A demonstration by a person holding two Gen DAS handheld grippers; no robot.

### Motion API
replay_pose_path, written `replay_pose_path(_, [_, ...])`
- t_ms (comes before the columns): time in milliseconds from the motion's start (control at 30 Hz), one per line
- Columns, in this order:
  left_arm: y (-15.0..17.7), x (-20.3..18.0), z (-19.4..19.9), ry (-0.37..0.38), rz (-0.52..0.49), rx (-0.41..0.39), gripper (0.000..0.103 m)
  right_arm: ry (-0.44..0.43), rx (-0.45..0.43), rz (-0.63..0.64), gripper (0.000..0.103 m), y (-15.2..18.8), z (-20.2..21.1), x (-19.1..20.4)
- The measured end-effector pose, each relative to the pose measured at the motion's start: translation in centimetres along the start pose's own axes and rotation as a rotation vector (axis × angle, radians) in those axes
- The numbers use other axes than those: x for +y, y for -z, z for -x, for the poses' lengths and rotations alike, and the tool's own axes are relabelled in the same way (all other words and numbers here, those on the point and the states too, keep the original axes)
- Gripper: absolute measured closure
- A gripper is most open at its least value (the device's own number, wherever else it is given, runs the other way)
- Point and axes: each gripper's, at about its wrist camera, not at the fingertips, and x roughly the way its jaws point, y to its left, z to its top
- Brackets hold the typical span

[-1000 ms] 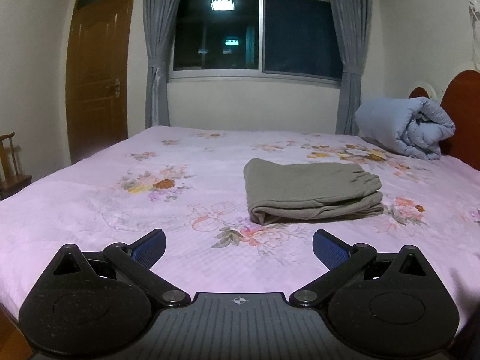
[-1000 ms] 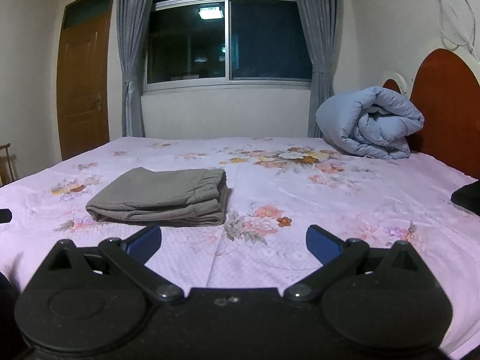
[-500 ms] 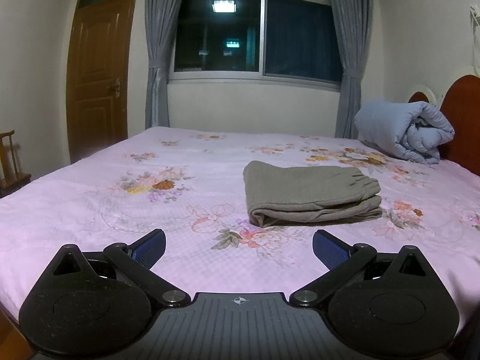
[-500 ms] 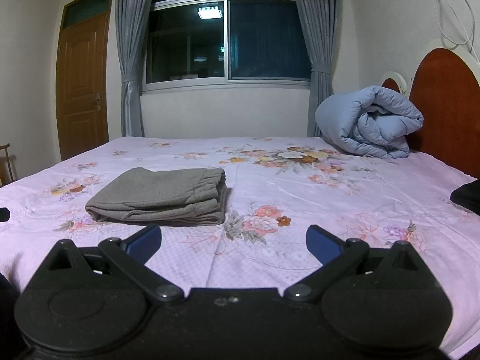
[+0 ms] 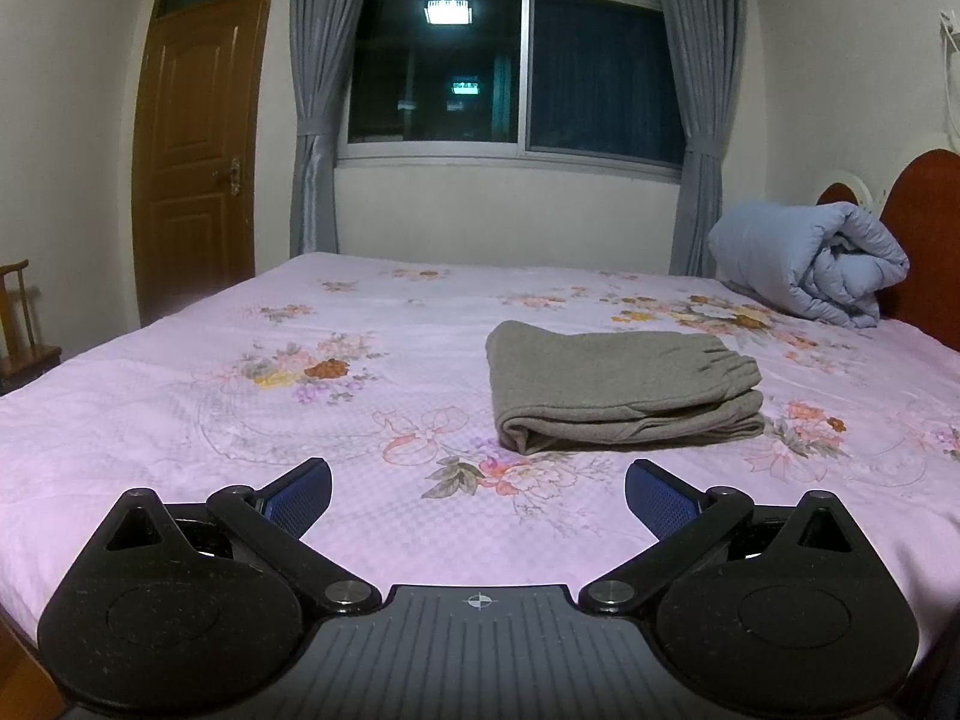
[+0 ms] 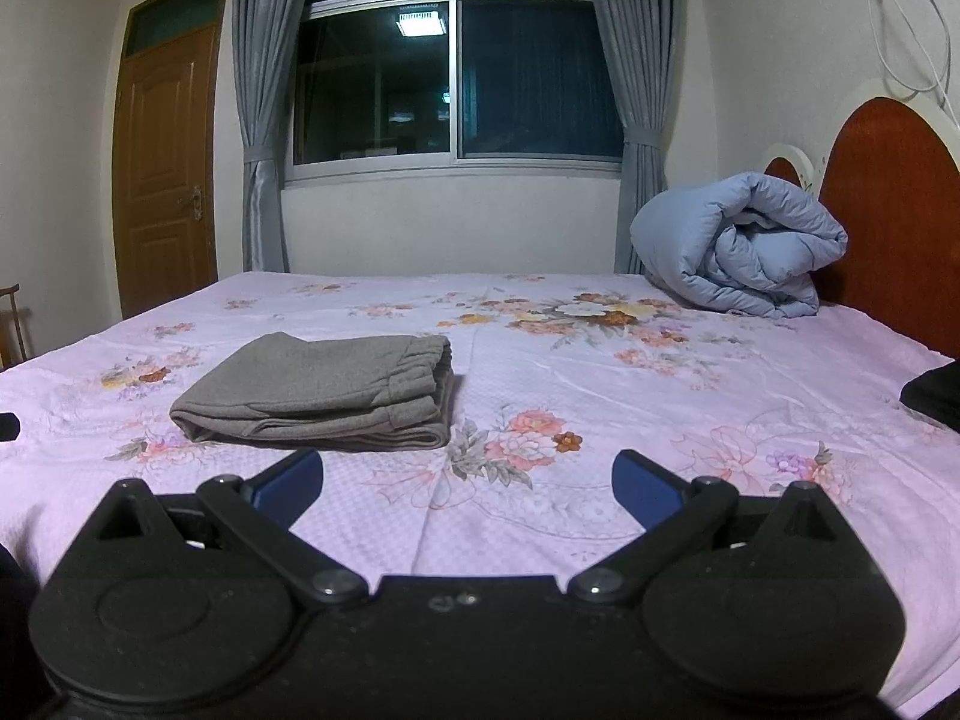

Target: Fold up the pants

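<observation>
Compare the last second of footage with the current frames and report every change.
Almost nothing changed. The left gripper tilted slightly, so the folded pants sit a little lower in its view. The right gripper held its pose. Both stayed open and empty. The pants stayed folded on the bed, and the rolled quilt stayed by the headboard.

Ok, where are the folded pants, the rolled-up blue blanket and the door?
folded grey pants (image 5: 618, 378), left wrist view, on the flat top layer.
rolled blue quilt (image 6: 738, 240), right wrist view, on the middle of the roll.
brown wooden door (image 5: 198, 150), left wrist view, on the middle panel.
</observation>
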Motion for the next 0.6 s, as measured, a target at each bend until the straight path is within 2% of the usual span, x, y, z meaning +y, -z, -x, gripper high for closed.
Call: replay_pose_path(600, [0.04,-0.07,0.09,-0.001,0.0,-0.001,0.0,0.001,0.0,0.0,0.006,-0.02,0.08,0.02])
